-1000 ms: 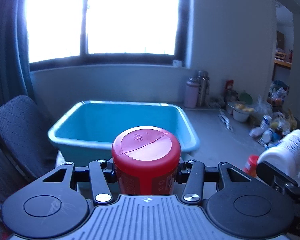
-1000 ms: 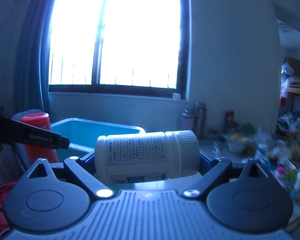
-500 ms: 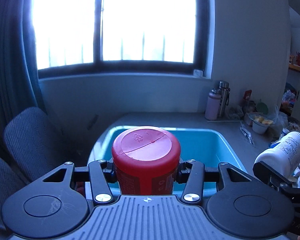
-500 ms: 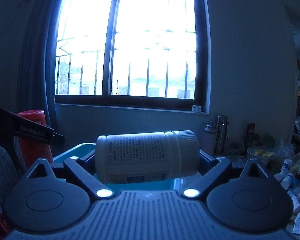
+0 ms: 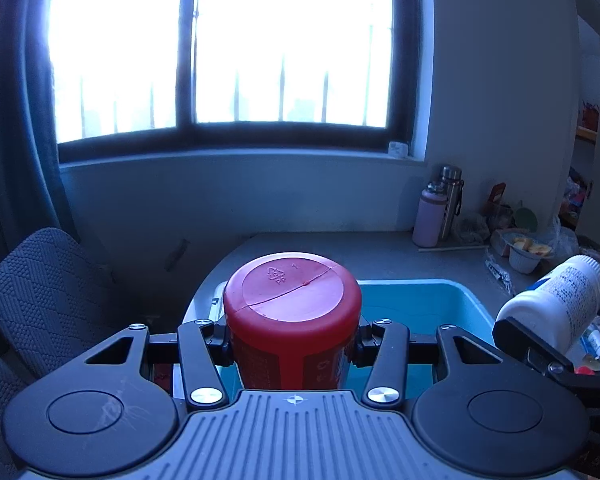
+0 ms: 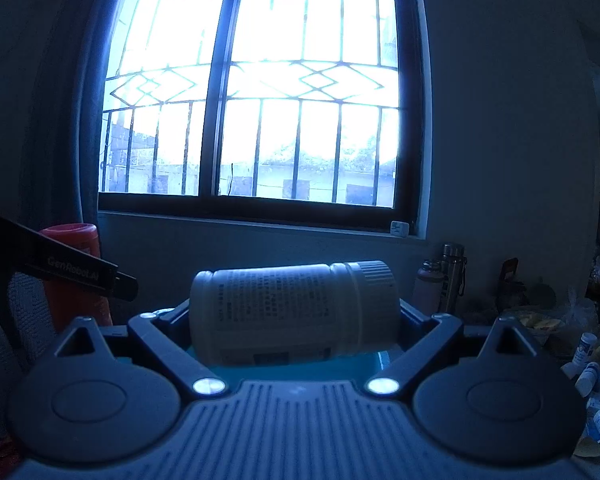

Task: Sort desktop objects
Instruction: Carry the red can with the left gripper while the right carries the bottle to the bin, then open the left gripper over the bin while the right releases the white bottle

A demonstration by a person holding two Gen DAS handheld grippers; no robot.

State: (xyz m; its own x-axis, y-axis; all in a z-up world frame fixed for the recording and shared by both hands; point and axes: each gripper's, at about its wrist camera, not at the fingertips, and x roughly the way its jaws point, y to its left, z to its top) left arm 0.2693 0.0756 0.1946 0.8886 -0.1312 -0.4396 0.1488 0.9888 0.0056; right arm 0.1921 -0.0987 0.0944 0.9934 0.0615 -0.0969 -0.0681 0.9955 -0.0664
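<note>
My left gripper is shut on a red plastic jar, held upright with its red lid facing me, above the near left part of a blue plastic tub. My right gripper is shut on a white labelled bottle, held lying sideways with its cap to the right. The white bottle also shows at the right edge of the left wrist view. The red jar shows at the left of the right wrist view, behind the left gripper's finger. The tub's blue edge shows just under the bottle.
A grey desk runs to the wall under a barred window. A pink bottle, a steel flask, a bowl of food and several small bottles crowd the right side. A grey chair stands at the left.
Both grippers have risen and tilted up with their loads still held. The tub has dropped lower in both views and more window shows.
</note>
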